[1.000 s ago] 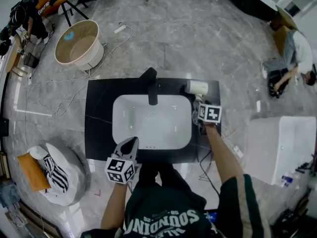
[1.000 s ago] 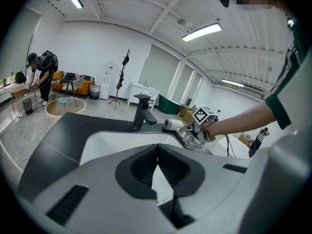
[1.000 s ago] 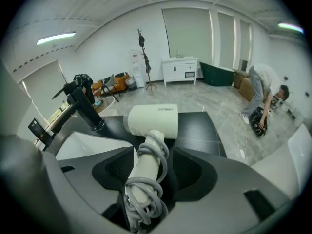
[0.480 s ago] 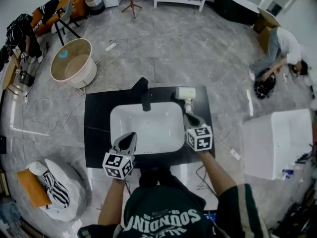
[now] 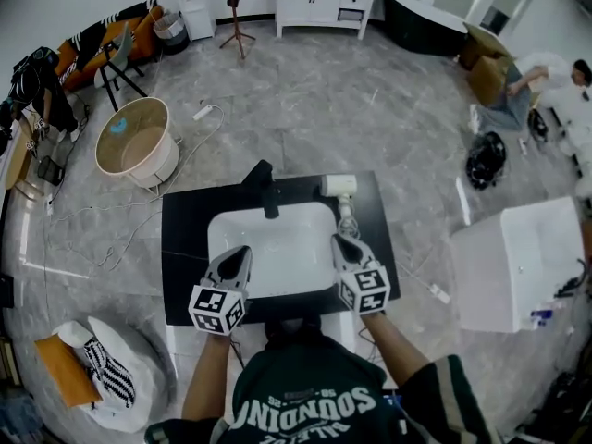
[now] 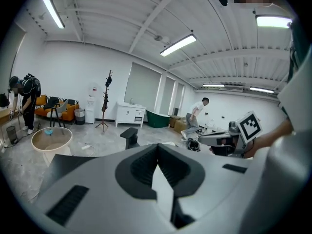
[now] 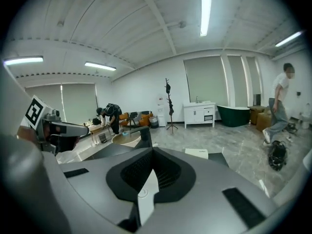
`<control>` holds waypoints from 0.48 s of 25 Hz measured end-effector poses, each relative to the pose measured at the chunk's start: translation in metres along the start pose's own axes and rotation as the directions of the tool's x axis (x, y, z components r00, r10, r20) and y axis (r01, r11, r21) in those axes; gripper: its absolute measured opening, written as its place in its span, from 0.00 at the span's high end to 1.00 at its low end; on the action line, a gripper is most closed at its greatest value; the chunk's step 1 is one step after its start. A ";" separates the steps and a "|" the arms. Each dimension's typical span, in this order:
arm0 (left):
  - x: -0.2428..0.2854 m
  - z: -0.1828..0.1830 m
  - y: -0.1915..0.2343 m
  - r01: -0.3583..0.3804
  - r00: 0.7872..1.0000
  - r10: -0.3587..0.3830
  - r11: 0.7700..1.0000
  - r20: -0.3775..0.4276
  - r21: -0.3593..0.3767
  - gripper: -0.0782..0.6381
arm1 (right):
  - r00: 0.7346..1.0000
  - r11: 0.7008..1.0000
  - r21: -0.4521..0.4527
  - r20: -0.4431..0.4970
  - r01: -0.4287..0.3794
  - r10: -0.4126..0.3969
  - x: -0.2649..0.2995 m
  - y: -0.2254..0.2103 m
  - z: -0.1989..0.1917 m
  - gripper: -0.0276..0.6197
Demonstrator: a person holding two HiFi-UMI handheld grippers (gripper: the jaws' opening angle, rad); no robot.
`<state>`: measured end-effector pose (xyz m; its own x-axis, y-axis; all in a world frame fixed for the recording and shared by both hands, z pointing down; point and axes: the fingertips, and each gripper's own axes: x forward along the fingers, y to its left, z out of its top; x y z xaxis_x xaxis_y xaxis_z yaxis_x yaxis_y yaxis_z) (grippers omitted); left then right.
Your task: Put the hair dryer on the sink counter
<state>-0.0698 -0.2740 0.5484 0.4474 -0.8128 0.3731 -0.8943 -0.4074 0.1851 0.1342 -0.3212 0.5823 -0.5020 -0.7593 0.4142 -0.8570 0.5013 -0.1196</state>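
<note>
My left gripper (image 5: 237,255) and right gripper (image 5: 344,244) hang over the near rim of the white basin (image 5: 277,243). Each has its jaws pressed together on nothing, and the right pair has only just closed. Past my right gripper the white hair dryer (image 5: 340,189) lies on the black sink counter (image 5: 185,239) beside the basin's far right corner, clear of both tools, with the black faucet (image 5: 266,188) to its left and a round wooden tub (image 5: 139,137) on the floor beyond.
</note>
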 end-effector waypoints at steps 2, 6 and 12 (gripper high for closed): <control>0.000 0.001 0.001 0.000 1.000 0.000 1.000 0.006 0.002 0.89 | 1.000 1.000 -0.004 0.006 -0.008 0.008 -0.003 0.006 0.002 0.96; 0.000 0.004 -0.002 0.005 1.000 -0.005 1.000 0.015 -0.001 0.89 | 1.000 1.000 -0.021 0.020 -0.023 0.023 -0.006 0.013 0.007 0.96; 0.005 0.005 -0.009 0.014 1.000 -0.014 1.000 0.017 -0.005 0.89 | 0.999 0.999 -0.030 0.019 -0.025 0.026 -0.010 0.012 0.009 0.96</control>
<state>-0.0599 -0.2760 0.5443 0.4599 -0.8138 0.3553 -0.8879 -0.4165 0.1953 0.1281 -0.3118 0.5687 -0.5262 -0.7539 0.3934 -0.8401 0.5325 -0.1032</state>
